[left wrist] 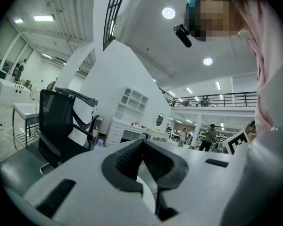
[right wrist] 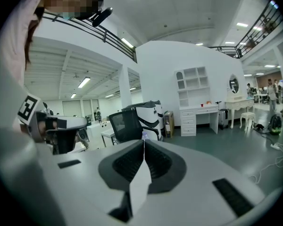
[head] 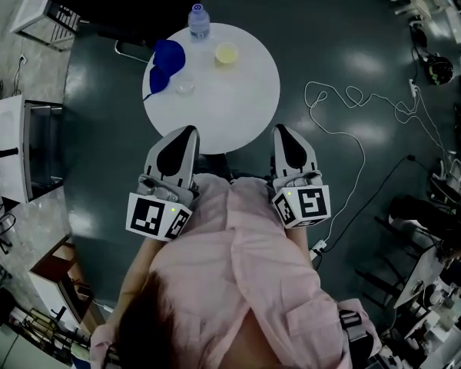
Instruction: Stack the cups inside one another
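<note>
So we've got the left gripper [head: 189, 134] and right gripper [head: 283, 131] both clenched tight with nothing in them. They're parked at the near edge of the round table [head: 246, 110], close to our body, probably because no cup's been picked yet. The cups sit unstacked on the far half: blue cup [head: 167, 58], clear cup [head: 185, 88] just beside it, yellow cup [head: 226, 53] further right, a bottle [head: 199, 20] at the back rim.

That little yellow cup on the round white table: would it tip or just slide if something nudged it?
The yellow cup looks small, so it is probably light and would likely slide on the smooth table. It stands upright and looks squat, so a low push seems unlikely to tip it. Its wall looks thin and may flex if squeezed hard.
</note>
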A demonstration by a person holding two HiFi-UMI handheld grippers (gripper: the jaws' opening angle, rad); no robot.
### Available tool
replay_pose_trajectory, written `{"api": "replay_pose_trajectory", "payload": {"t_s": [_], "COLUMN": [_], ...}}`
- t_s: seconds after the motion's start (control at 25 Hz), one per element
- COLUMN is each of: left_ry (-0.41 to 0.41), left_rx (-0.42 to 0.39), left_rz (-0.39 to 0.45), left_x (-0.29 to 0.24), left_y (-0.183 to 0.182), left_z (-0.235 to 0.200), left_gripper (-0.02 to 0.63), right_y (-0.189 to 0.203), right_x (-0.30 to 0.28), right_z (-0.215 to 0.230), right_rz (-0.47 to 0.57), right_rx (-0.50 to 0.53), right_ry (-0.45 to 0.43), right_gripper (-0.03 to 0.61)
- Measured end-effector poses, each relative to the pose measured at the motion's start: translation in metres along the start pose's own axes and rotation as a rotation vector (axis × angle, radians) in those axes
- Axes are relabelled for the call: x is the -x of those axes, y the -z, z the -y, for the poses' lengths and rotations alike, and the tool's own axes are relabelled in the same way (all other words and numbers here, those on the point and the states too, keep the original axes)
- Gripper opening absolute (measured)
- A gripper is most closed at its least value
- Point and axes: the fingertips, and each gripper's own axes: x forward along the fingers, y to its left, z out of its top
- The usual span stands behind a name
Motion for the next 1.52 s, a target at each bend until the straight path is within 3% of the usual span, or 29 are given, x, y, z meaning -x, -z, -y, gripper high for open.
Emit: {"api": "replay_pose_trajectory", "payload": {"t_s": [0.52,1.52], "left_ry": [0.013,-0.016], "left_rx": [-0.042,-0.027], "left_rz": [-0.023,-0.004], "left_x": [-0.0075,-0.0045], "left_y": [0.0078,0.0060], "left_z": [0.0080,0.0037], "left_gripper": [0.017,0.018], "right_y": [0.0013,0.0050], "right_x": [0.0058,0.0035], "right_z": [0.0041,0.0049], "right_rz": [0.039,0.022], "right_rx": [-0.026,-0.044], "right_ry": [-0.017,-0.027], "right_gripper": [0.032,0.032]}}
